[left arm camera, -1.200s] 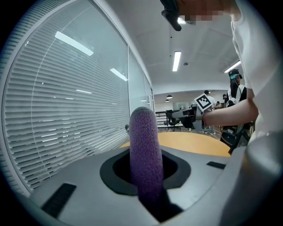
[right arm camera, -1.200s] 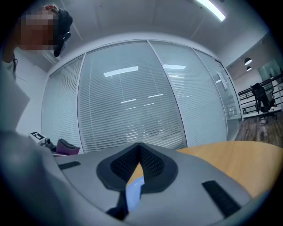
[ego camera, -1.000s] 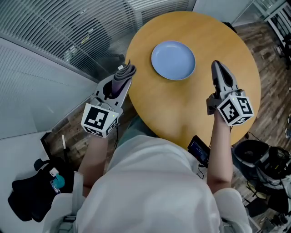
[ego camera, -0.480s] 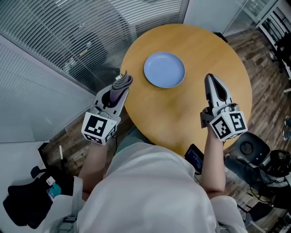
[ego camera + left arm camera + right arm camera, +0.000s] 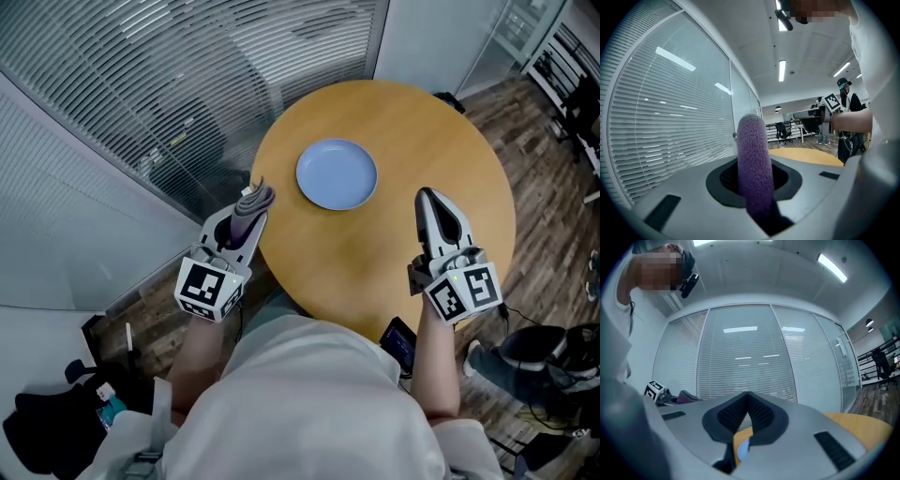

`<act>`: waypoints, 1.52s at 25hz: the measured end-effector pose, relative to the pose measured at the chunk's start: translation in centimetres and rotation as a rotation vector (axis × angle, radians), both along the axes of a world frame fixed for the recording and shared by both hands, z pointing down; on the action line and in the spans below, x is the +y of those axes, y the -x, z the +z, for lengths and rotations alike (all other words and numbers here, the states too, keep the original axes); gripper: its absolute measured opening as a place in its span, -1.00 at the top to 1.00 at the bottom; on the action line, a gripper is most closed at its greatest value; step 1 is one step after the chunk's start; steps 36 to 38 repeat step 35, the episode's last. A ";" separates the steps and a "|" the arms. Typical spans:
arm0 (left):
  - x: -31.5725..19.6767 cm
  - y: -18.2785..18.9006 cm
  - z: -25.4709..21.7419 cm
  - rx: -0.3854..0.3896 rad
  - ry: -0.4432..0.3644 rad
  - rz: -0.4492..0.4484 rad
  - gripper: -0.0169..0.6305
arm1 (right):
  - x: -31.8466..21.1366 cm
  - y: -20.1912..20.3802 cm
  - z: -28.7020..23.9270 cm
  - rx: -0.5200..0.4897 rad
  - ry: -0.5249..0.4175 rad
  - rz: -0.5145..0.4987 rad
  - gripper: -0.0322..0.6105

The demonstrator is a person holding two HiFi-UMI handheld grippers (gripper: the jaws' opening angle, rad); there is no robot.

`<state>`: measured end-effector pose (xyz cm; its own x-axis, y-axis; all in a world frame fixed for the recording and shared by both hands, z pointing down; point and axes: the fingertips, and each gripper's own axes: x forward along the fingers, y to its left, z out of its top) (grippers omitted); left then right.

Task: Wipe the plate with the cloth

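Open table [image 5: 427, 141] surrounds the plate [image 5: 336, 174]; a glass wall [image 5: 178, 84] flanks the table's left.

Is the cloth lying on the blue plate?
No, the cloth is clamped in the left gripper, away from the bare plate.

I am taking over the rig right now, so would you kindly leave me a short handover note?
Left gripper: shut on the purple cloth, at the table's left edge.
Right gripper: shut, empty, over the table to the right of the plate.
Plate: blue, bare on the round table, touched by neither gripper.
Done: cloth gripped.
Left: carry cloth to plate, wipe.
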<state>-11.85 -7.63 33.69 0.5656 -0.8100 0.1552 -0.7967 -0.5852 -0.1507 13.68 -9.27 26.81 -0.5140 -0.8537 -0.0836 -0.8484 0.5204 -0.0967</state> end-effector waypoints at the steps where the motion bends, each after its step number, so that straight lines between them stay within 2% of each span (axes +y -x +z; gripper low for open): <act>1: -0.1 0.1 -0.1 0.002 0.000 -0.003 0.69 | 0.0 0.0 -0.1 0.001 -0.003 0.003 0.84; 9: -1.2 0.3 -0.8 0.048 0.003 -0.045 0.69 | 0.1 0.5 -0.1 0.037 -0.017 0.014 0.84; 27: -1.1 -0.9 -1.7 0.047 -0.011 -0.043 0.69 | 0.4 -0.7 0.0 0.036 -0.010 0.031 0.84; 38: 1.4 1.4 -0.8 0.051 -0.024 -0.046 0.69 | 3.0 1.5 0.8 0.029 -0.032 0.035 0.84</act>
